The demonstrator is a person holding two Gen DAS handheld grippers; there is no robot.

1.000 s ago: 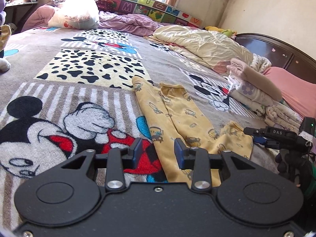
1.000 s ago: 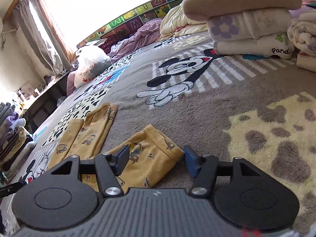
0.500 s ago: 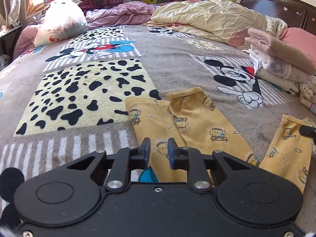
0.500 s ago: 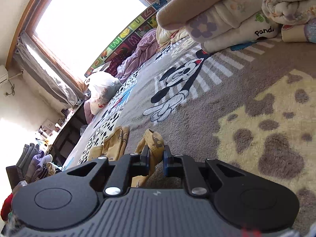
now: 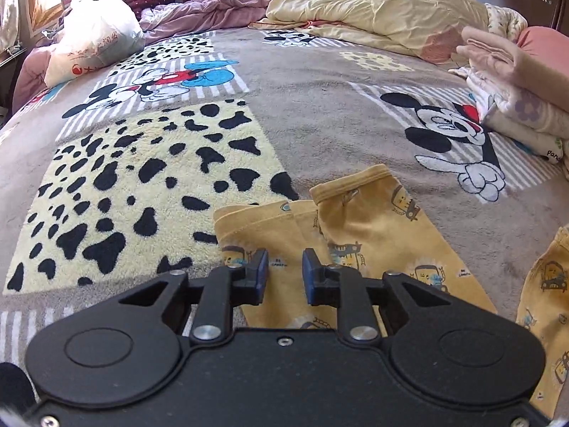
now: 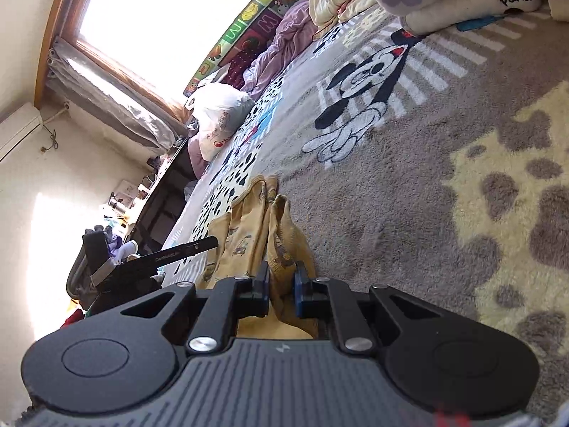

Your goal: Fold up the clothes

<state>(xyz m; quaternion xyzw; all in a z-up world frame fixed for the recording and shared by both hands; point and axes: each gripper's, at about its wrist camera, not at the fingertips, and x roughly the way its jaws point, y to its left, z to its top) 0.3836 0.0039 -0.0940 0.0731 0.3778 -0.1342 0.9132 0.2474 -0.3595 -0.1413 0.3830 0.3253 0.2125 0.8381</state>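
Trousers [image 5: 359, 235], yellow, printed, lying on the bed blanket [image 5: 320, 82], long axis running away from both cameras. Left hand-held gripper [image 5: 283, 274]: pads slightly parted, empty, poised over the near leg cloth, cuffs ahead. Right hand-held gripper [image 6: 281, 286]: pinching a raised fold, so nearer. Only the left view shows both cuffs flat; only the right shows the lifted pinch.

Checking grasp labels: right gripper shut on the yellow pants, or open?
Shut on the yellow pants: the right gripper has bunched yellow fabric pinched between its pads.
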